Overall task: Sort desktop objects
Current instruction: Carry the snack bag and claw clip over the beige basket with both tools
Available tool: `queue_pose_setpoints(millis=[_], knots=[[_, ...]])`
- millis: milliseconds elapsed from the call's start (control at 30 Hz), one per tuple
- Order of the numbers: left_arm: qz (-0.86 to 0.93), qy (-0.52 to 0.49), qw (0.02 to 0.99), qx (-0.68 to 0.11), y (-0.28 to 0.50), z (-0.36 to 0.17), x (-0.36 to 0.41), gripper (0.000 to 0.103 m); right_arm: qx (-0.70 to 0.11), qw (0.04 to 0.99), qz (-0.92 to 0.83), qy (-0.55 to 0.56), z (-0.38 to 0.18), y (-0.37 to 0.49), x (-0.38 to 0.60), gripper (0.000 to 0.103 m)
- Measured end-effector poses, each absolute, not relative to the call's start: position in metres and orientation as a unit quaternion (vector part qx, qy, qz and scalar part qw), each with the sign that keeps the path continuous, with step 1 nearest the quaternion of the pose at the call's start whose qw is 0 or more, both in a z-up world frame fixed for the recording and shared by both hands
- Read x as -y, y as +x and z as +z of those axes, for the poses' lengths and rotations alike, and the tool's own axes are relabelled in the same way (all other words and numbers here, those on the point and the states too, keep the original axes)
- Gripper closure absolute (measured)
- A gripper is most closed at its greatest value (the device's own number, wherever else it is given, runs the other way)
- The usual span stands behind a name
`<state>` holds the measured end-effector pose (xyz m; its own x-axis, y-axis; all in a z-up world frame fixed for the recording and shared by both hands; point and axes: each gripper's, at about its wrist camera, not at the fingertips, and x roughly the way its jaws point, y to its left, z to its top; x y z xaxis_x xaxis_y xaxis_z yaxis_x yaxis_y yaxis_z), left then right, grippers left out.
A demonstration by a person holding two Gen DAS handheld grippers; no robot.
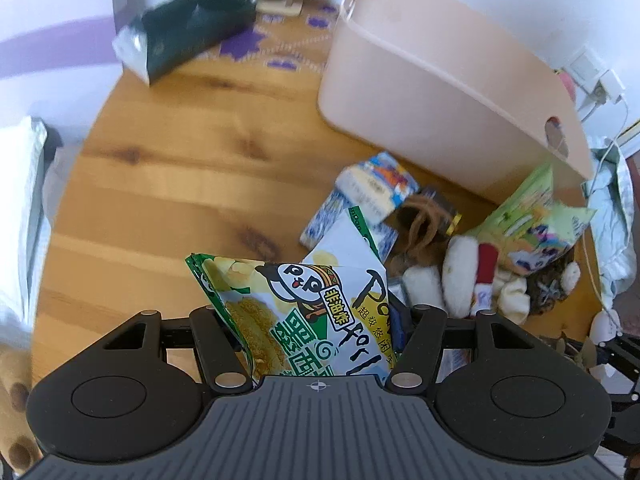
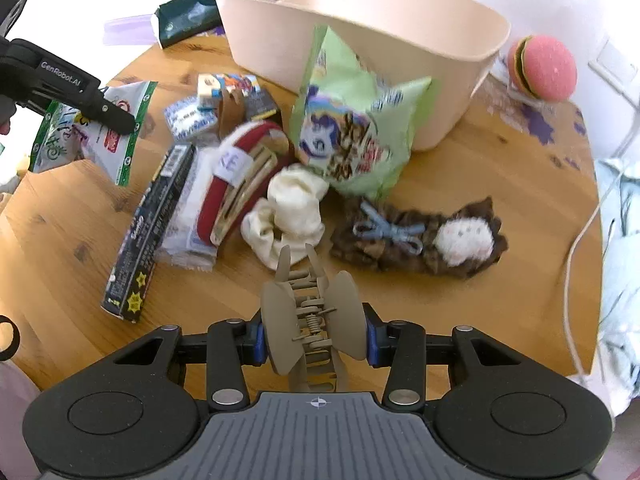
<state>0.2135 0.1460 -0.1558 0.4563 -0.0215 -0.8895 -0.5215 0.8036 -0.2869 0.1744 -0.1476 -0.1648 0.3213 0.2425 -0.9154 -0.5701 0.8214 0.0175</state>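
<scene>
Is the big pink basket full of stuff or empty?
Cannot tell fully. The pink basket shows only bare inner wall in the right wrist view; its bottom is hidden behind the green snack bag.

Left gripper (image 1: 318, 320) clamped on a panda snack bag (image 1: 304, 312) above the wooden table (image 1: 168, 184).

Beyond the bag, a heap of small packets, a brown hair claw (image 1: 420, 224) and white socks (image 1: 456, 280) lies just before the beige bin (image 1: 432, 76); a dark packet (image 1: 188, 32) lies well left of the bin.

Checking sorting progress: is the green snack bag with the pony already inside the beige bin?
No, the green snack bag leans against the beige bin outside, on the table.
</scene>
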Motion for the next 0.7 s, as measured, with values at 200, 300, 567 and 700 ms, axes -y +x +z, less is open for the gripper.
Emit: queue_pose_setpoints(millis=[200, 300, 567, 700], knots=[[0.160, -0.267, 0.829, -0.465, 0.224, -0.125, -0.151, 0.041, -0.496, 0.812, 0.263, -0.162, -0.136, 0.184, 0.145, 0.062], [0.159, -0.267, 0.838, -0.449, 0.230, -0.110, -0.154, 0.041, -0.477, 0.819, 0.267, -0.175, -0.121, 0.192, 0.142, 0.062], [0.161, -0.253, 0.859, -0.415, 0.255, -0.074, -0.165, 0.041, -0.441, 0.829, 0.279, -0.203, -0.092, 0.217, 0.129, 0.062], [0.162, -0.253, 0.866, -0.399, 0.269, -0.062, -0.172, 0.041, -0.423, 0.836, 0.282, -0.204, -0.079, 0.231, 0.120, 0.062]])
